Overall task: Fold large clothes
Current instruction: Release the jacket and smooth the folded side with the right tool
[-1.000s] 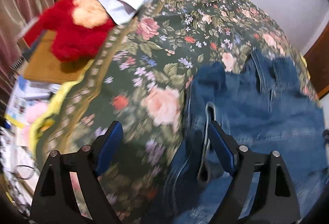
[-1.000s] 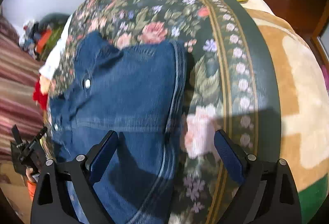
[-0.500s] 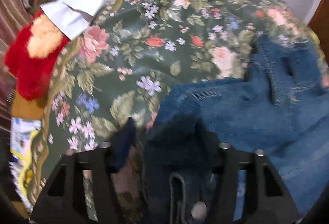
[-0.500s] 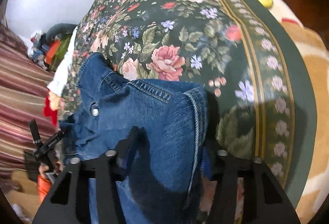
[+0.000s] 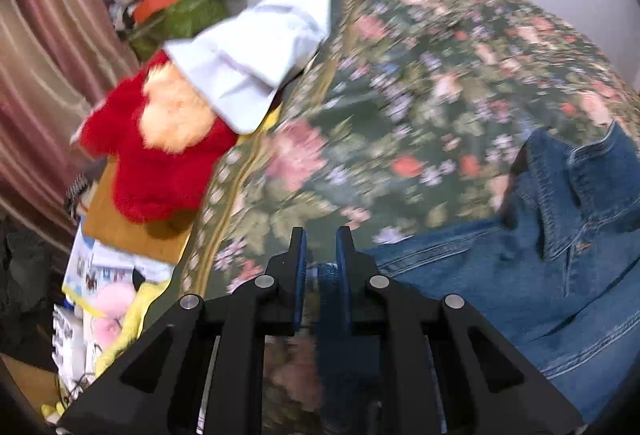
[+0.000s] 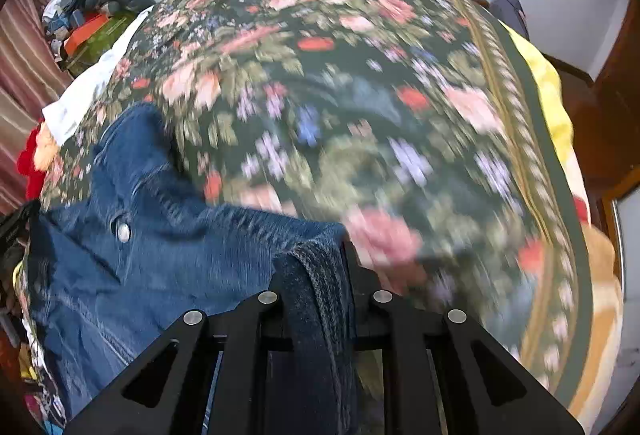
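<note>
Where denim jacket (image 6: 132,267) bunches, right gripper (image 6: 316,259) pads hidden

Soft, even indoor light fills both views, with no glare. Motion blur smears the floral bedspread (image 6: 360,107) in both views, worst in the right wrist view; the denim jacket (image 5: 540,275) is sharper in the left view. Fisheye distortion bulges the bed and darkens the corners. The red plush toy (image 5: 160,163) casts a mild shadow.
</note>
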Available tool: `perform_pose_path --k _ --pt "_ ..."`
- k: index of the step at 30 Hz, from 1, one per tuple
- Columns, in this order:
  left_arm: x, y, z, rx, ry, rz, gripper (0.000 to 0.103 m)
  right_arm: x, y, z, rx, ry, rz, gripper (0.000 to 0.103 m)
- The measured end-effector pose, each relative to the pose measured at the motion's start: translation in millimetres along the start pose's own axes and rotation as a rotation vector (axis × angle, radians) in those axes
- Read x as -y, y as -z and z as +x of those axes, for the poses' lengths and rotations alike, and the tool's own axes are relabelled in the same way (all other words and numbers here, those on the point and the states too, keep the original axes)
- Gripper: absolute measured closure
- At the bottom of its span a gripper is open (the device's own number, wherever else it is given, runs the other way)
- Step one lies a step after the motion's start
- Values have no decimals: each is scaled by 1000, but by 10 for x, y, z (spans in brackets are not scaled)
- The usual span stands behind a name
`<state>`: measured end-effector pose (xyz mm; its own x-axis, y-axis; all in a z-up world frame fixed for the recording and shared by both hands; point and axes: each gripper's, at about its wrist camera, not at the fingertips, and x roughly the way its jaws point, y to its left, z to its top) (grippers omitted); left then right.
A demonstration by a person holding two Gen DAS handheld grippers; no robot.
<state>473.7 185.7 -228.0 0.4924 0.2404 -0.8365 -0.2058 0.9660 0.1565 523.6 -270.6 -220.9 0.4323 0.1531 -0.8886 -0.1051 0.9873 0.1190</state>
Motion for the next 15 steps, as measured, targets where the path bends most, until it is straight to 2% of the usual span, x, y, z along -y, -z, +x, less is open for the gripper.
perform_pose_path --k 3,5,8,10,11,12,14,15 --pt "-145 74 191 -64 -45 -27 85 -105 -158 113 57 62 -48 90" --pt "-218 135 224 -49 -53 -30 83 -126 -195 163 66 82 -55 90" --pt "-261 185 185 -33 -56 -41 72 -98 -154 118 70 74 -72 90" --pt "-279 195 167 -33 -78 -56 59 -72 -81 85 62 78 -100 87" --pt "-291 193 164 -34 -85 -62 57 -63 -35 63 60 84 -115 86" --pt "-312 192 153 -37 -85 -69 54 -66 17 35 51 101 -138 80" --pt "-378 205 106 -46 -69 -90 53 -98 97 23 19 159 -176 52" --pt "-394 213 79 -49 -63 -96 53 -112 133 29 -5 215 -196 27"
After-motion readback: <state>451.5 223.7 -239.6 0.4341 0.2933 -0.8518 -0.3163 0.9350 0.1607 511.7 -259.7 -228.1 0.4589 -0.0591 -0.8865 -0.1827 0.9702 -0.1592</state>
